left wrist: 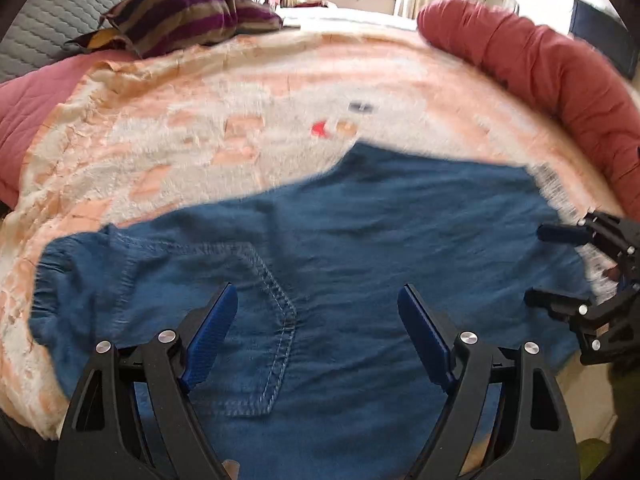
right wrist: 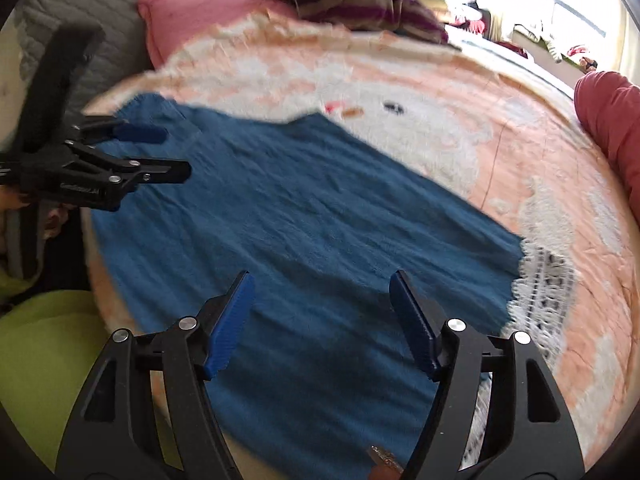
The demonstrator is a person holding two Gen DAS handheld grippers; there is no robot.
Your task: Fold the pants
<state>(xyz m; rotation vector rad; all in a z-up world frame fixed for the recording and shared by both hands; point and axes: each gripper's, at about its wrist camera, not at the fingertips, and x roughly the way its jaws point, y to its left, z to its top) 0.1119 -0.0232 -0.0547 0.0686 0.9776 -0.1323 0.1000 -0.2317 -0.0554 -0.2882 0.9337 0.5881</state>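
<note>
Your left gripper (left wrist: 316,300) hangs wide open over the blue pants (left wrist: 340,240), nothing between its pads. Your right gripper (right wrist: 322,286) is parted too, empty, above the same cloth. Pants lie spread flat on a peach-and-white blanket (left wrist: 180,132), stitched back pocket (left wrist: 256,320) under your left jaws. Striped pillow (left wrist: 188,16) and red bolster (left wrist: 540,68) at the bed's edges.
</note>
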